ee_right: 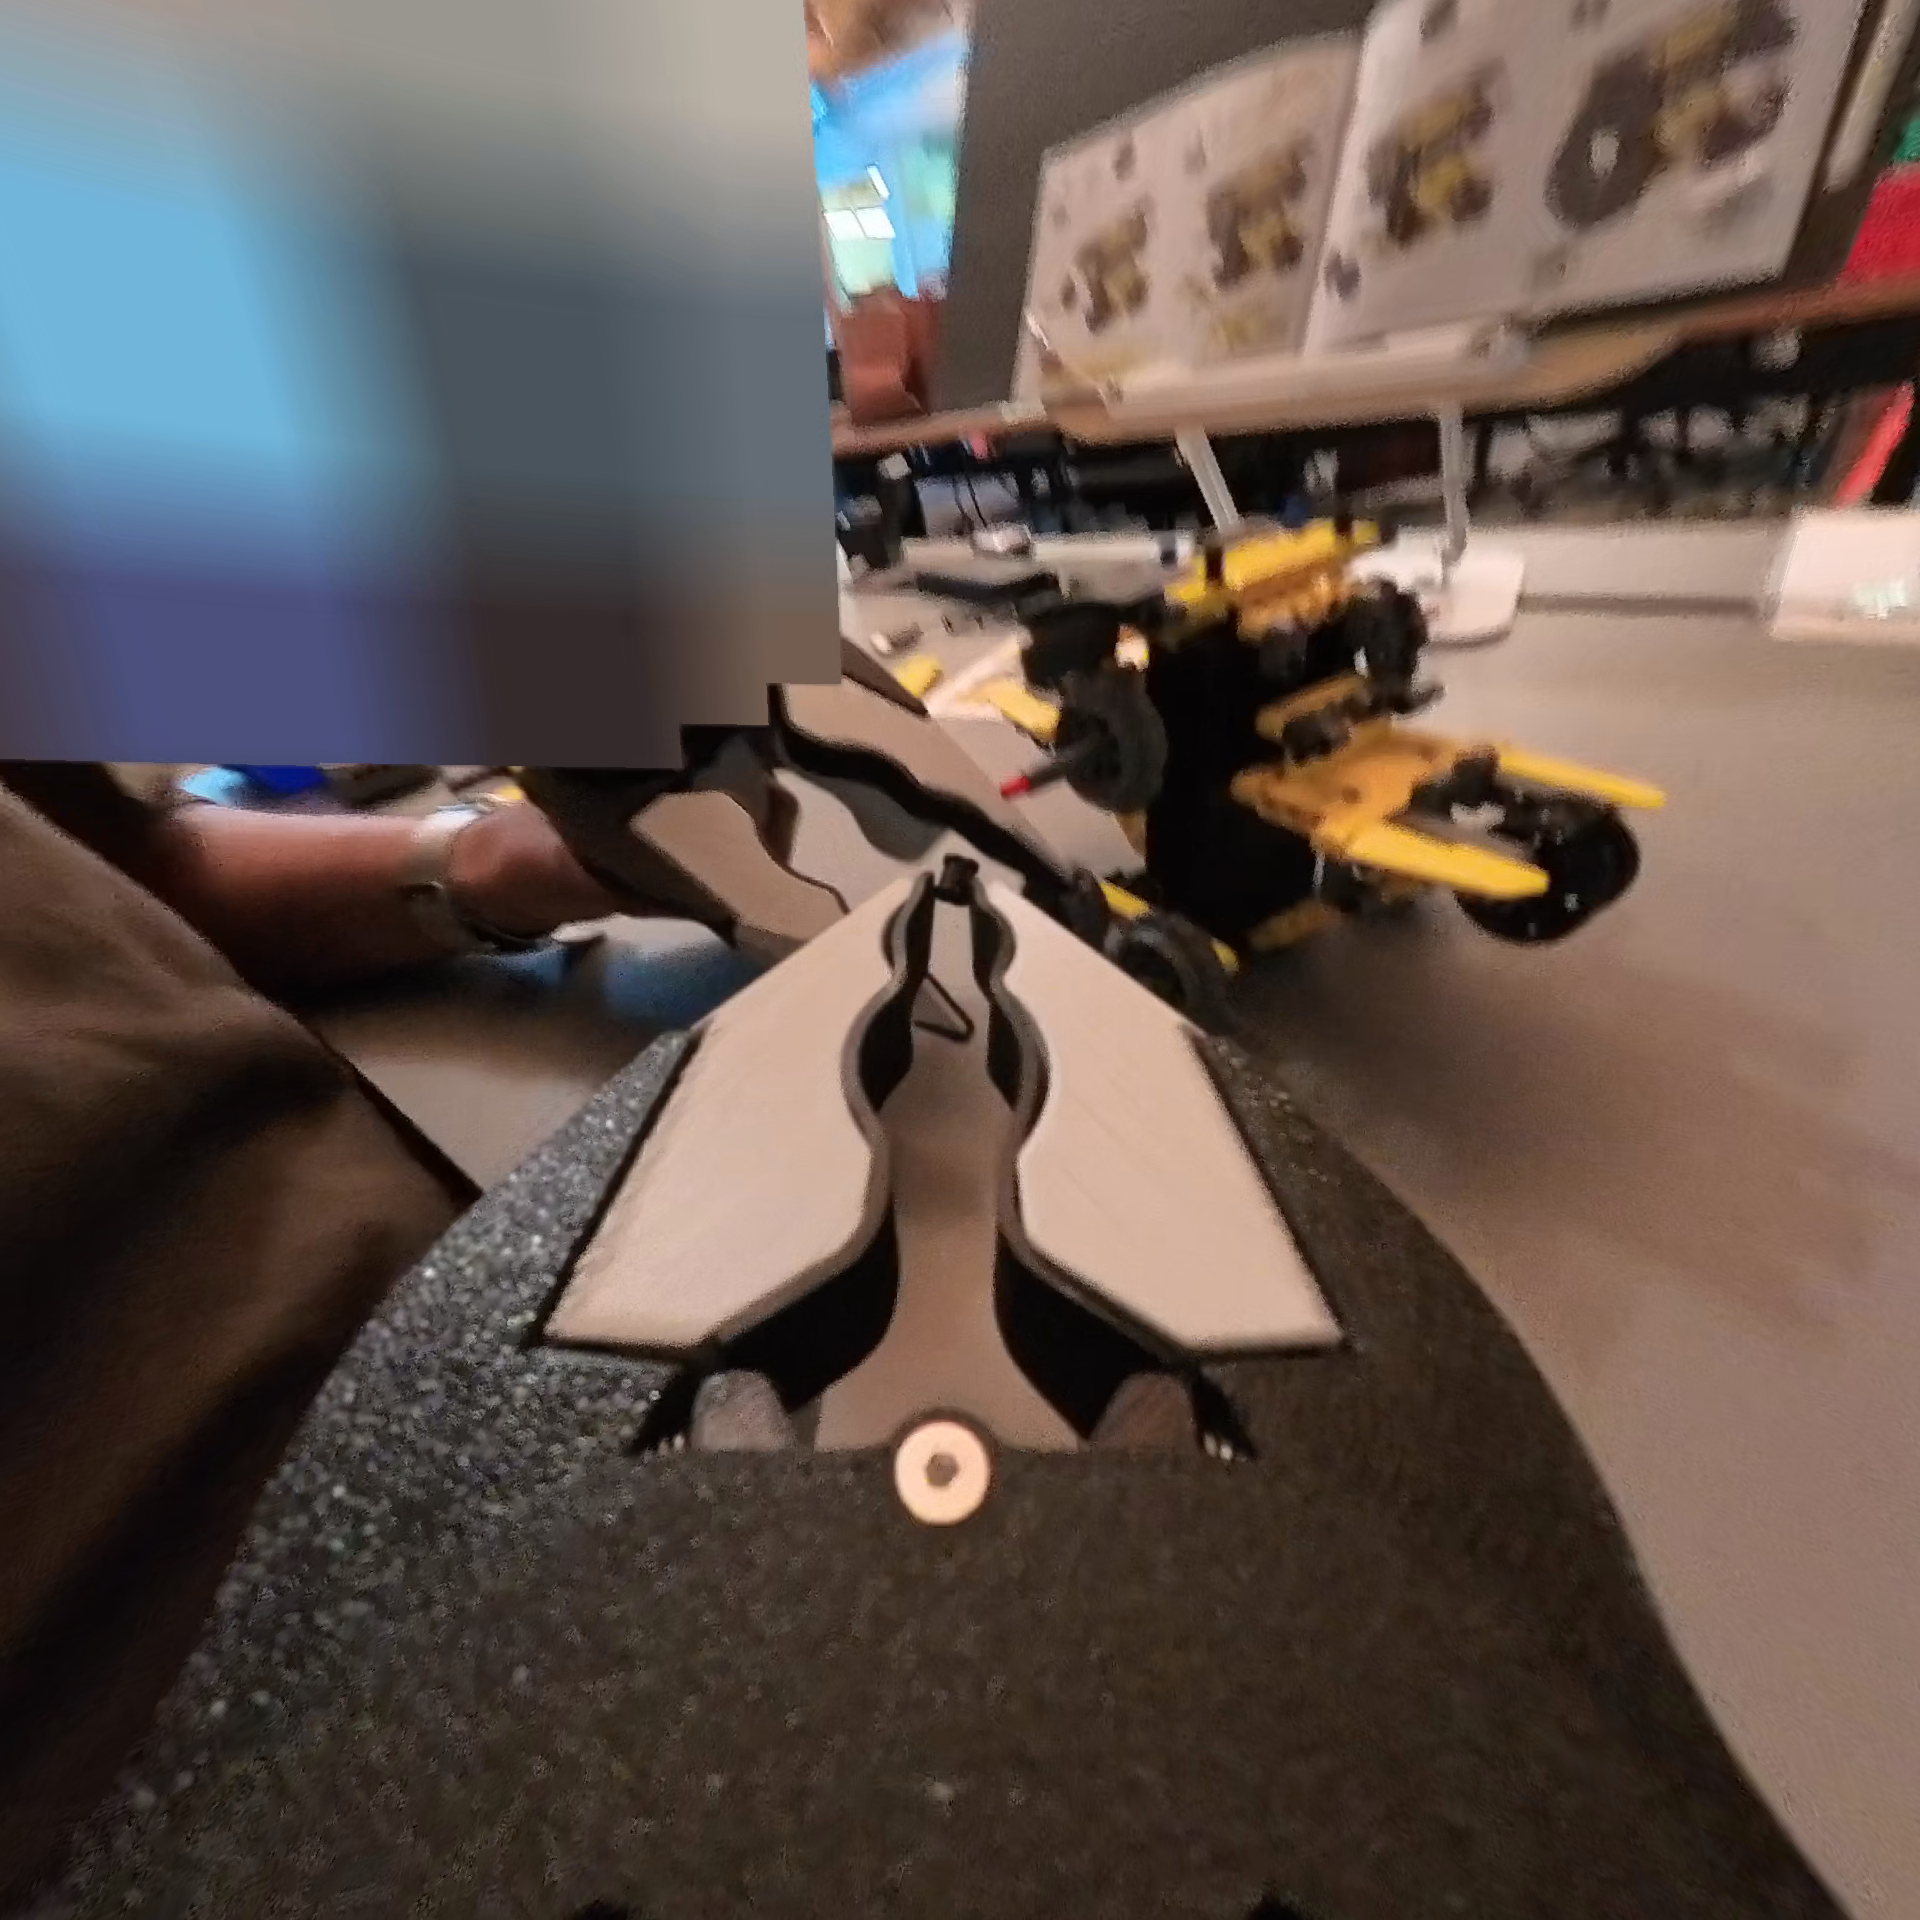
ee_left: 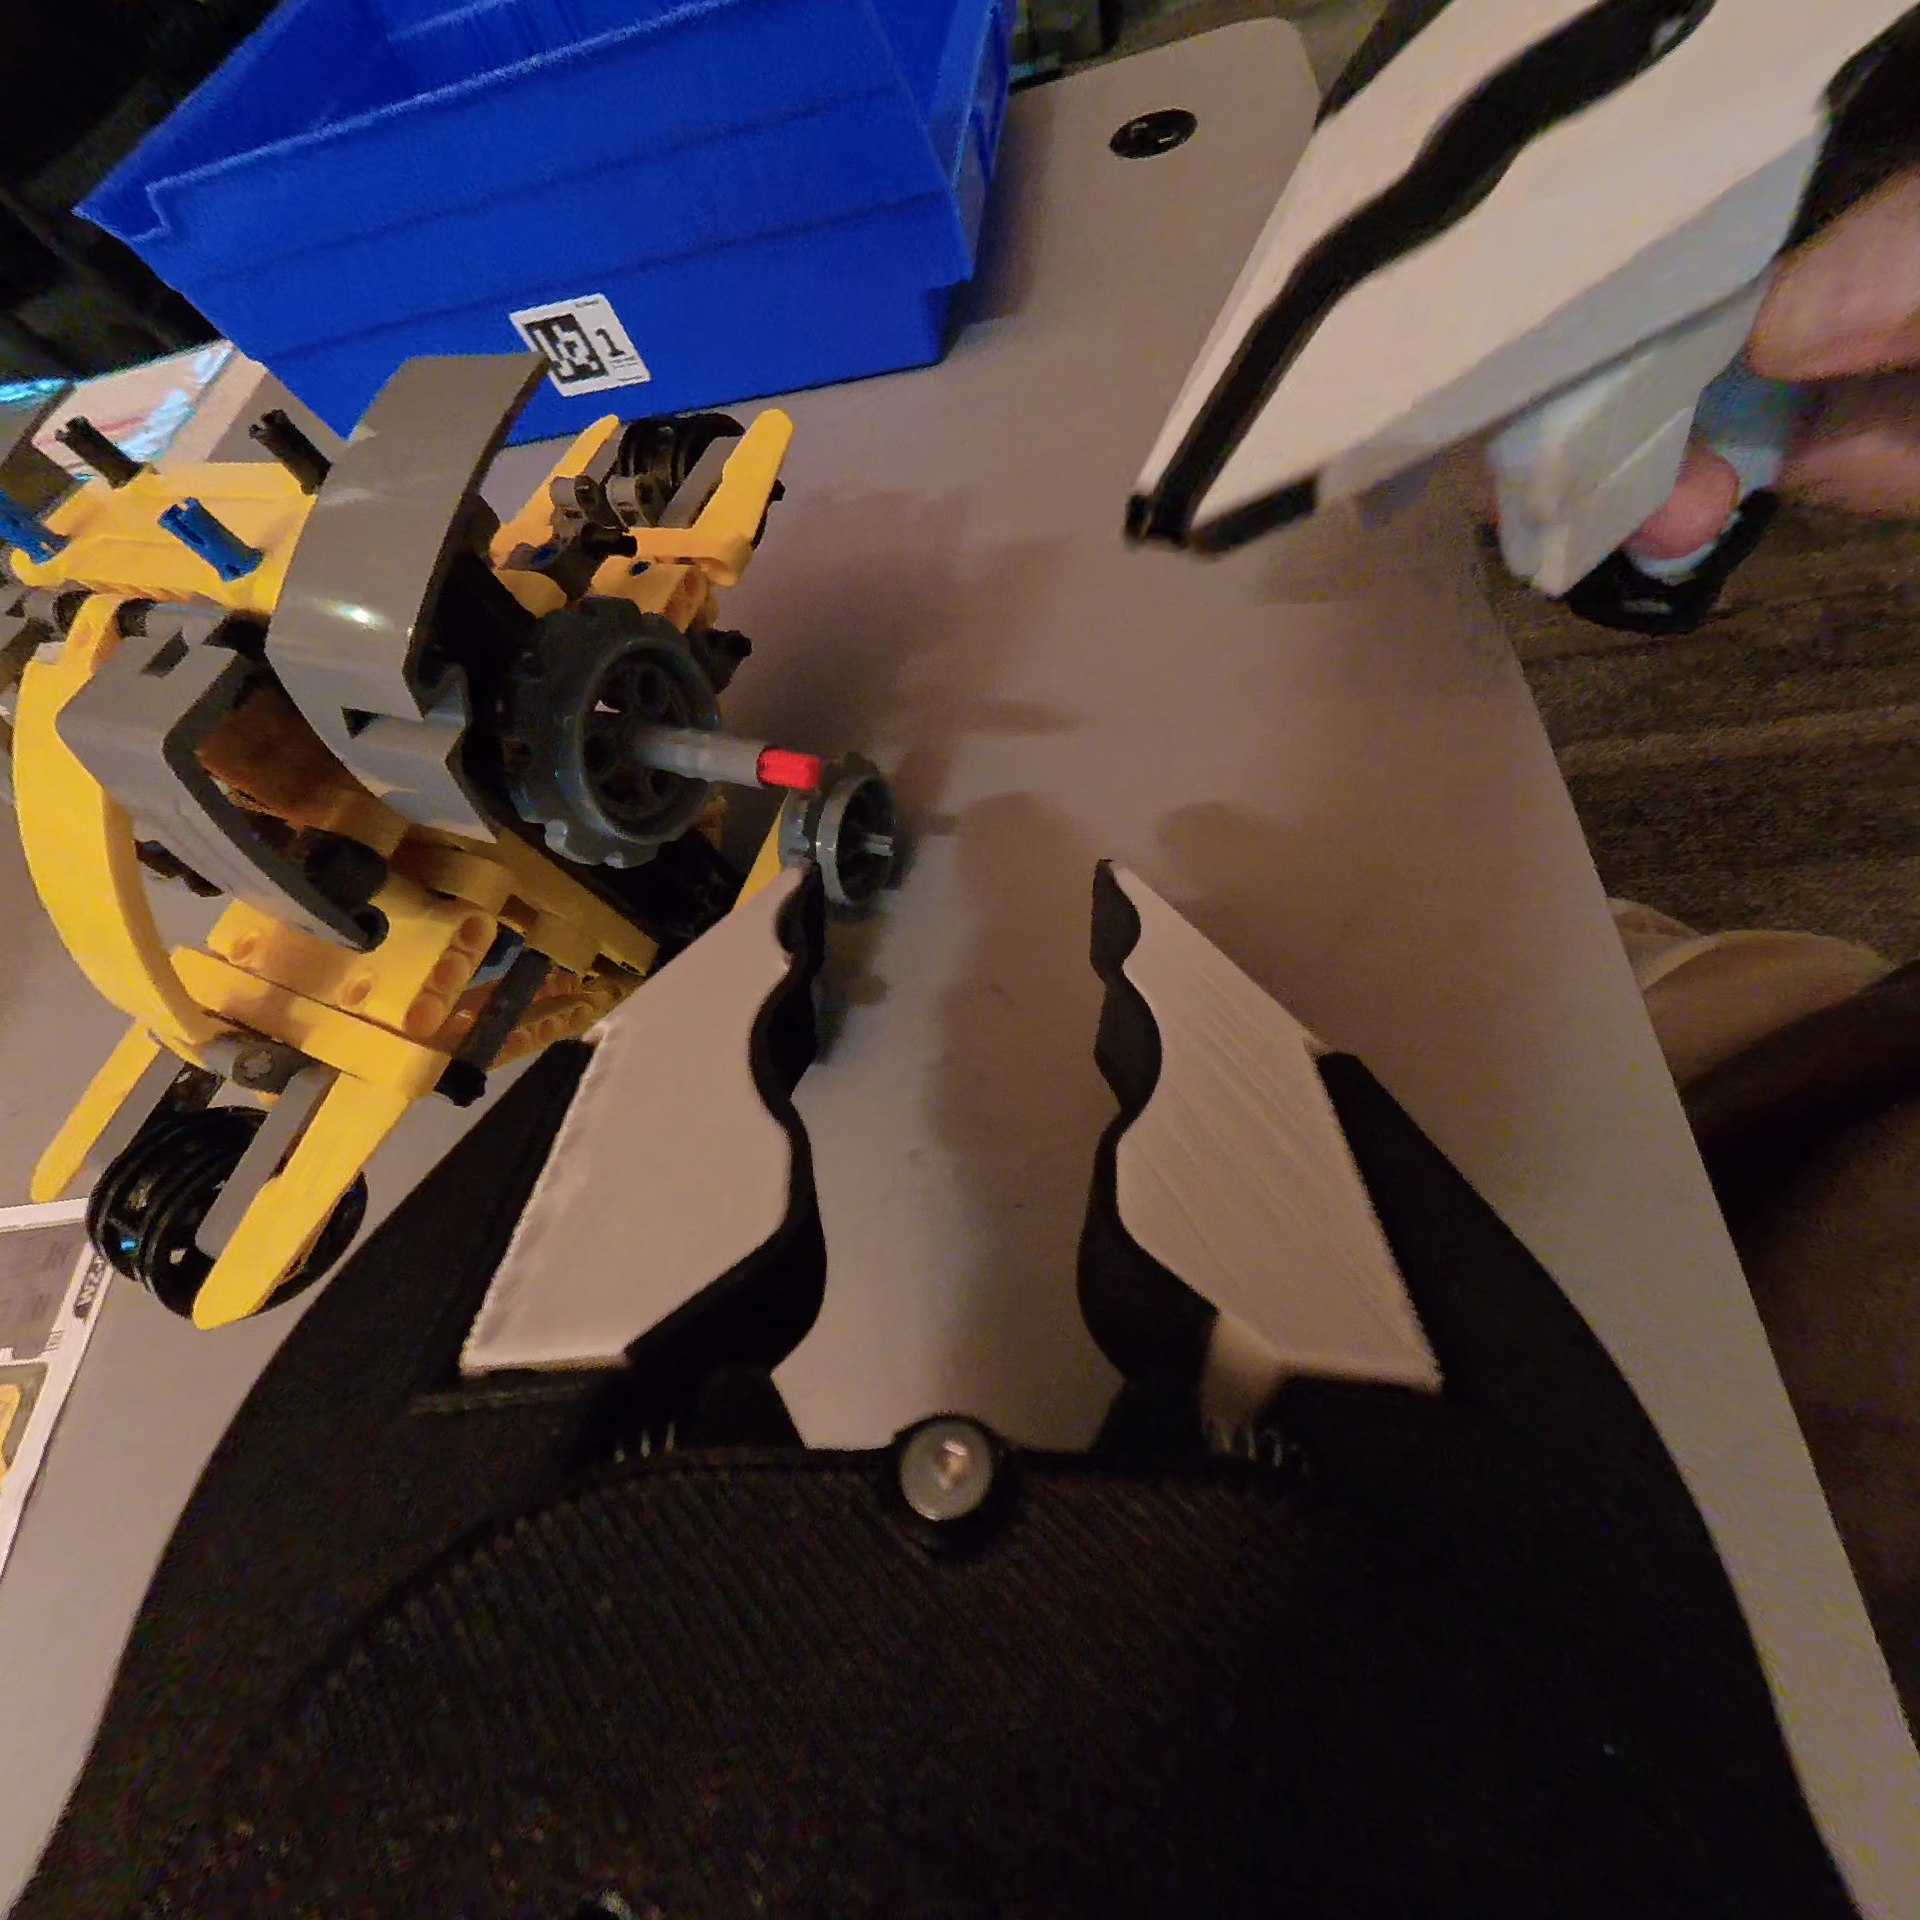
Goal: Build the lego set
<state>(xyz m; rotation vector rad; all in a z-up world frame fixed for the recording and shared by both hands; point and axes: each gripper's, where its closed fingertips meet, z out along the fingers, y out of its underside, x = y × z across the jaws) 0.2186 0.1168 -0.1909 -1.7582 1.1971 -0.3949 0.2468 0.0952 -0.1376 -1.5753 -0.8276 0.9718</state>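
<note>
- My right claw [ee_right: 951, 883] is pinched on a small black pin [ee_right: 953, 871], held at the very fingertips, raised above the grey worktop [ee_right: 1558, 1143].
- My left claw [ee_left: 951, 883] stands wide and holds nothing; its left fingertip [ee_left: 774, 914] is just beside a small dark grey wheel hub [ee_left: 857, 836] on the worktop.
- That hub sits at the end of a grey axle [ee_left: 696, 750] with a red tip [ee_left: 787, 767], which sticks out of a black-tyred wheel [ee_left: 613, 732].
- The wheel belongs to a yellow and grey brick-built vehicle [ee_left: 312, 831], left of my left claw.
- Behind the vehicle is a blue bin [ee_left: 623, 187] with a white tag [ee_left: 579, 343].
- An open instruction booklet [ee_right: 1403, 197] stands on a holder beyond the model, blurred.
</note>
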